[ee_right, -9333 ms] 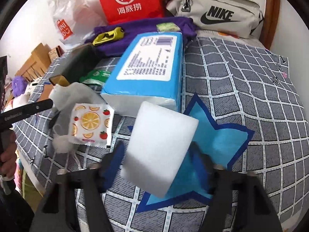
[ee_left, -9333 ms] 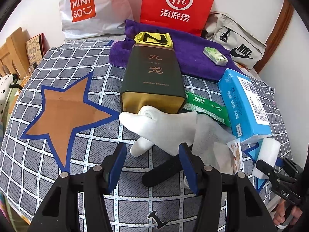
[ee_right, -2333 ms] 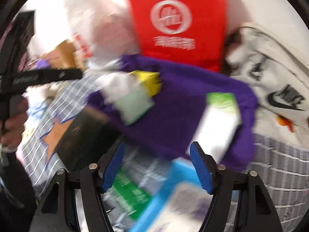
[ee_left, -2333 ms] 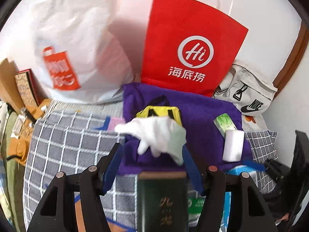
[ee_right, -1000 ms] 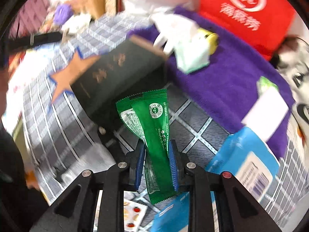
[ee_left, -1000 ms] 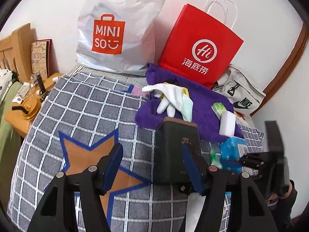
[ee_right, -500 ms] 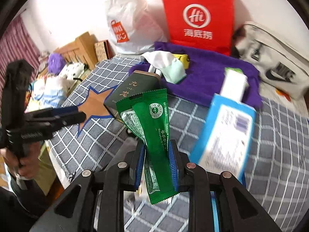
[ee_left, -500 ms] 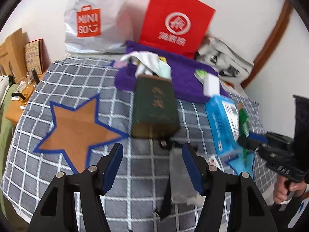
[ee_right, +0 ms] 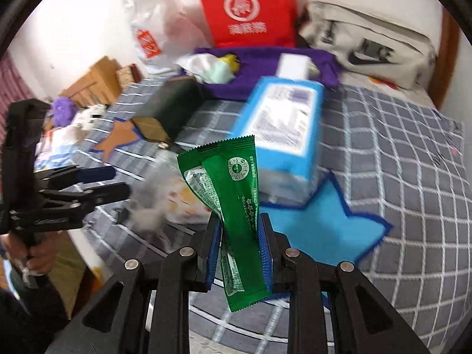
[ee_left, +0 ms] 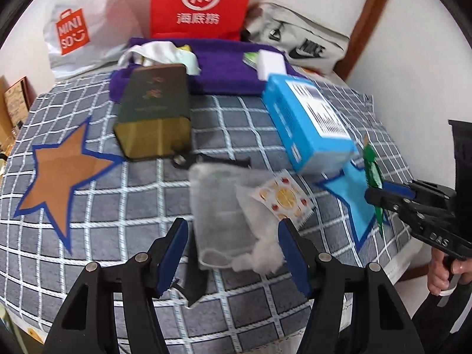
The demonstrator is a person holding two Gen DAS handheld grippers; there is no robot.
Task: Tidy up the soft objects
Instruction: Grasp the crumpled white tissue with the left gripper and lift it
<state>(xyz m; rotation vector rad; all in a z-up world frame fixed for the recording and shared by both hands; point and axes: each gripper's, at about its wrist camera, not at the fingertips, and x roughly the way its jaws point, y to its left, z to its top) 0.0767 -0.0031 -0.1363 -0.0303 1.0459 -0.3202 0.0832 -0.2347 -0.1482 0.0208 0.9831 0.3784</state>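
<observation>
My right gripper (ee_right: 239, 236) is shut on a green sachet (ee_right: 227, 188) and holds it upright above the checked cloth; it also shows at the right of the left wrist view (ee_left: 372, 174). My left gripper (ee_left: 233, 236) is open and empty, just above a clear plastic bag with cotton wool (ee_left: 224, 206) and a fruit-print packet (ee_left: 283, 197). On the purple towel (ee_left: 224, 67) at the back lie a white glove (ee_left: 159, 51) and a white sponge (ee_left: 270, 63).
A dark green tin box (ee_left: 155, 112) and a blue tissue pack (ee_left: 306, 121) lie on the grey checked cloth (ee_left: 118, 206). A red bag (ee_left: 200, 3), a white Miniso bag (ee_left: 73, 29) and a Nike bag (ee_left: 301, 44) stand behind. The bed edge is near.
My left gripper has dropped down and forward over the plastic bag and cotton. My right gripper has moved right and back with the green sachet still in it.
</observation>
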